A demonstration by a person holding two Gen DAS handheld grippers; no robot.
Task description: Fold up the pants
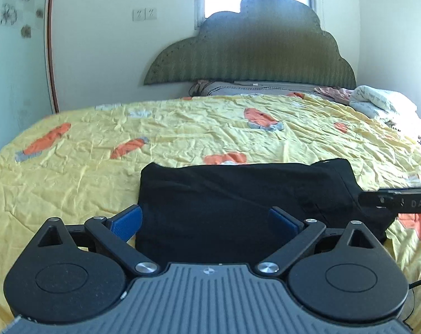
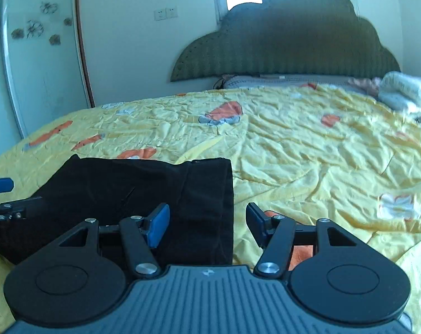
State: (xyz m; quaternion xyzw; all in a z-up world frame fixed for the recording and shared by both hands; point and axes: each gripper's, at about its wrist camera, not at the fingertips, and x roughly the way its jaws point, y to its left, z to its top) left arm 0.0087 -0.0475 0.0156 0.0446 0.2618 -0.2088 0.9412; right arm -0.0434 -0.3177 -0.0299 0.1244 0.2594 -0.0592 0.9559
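Observation:
The black pants (image 1: 238, 194) lie folded into a flat rectangle on the yellow bedspread (image 1: 182, 128), close in front of both grippers. My left gripper (image 1: 206, 220) hangs open and wide over the near left part of the bundle, pads clear of the cloth. In the right wrist view the pants (image 2: 127, 189) fill the lower left. My right gripper (image 2: 207, 224) is open, with the bundle's right edge lying between its jaws and no pad pressing on it. A finger of the right gripper (image 1: 399, 201) pokes in at the right edge of the left wrist view.
The bedspread (image 2: 307, 153) is crumpled, with orange prints. A dark green headboard (image 1: 252, 55) stands at the far end with pillows (image 1: 238, 89) below it. A white blanket (image 1: 377, 101) is heaped at the far right. A wardrobe door (image 2: 37, 64) flanks the bed's left side.

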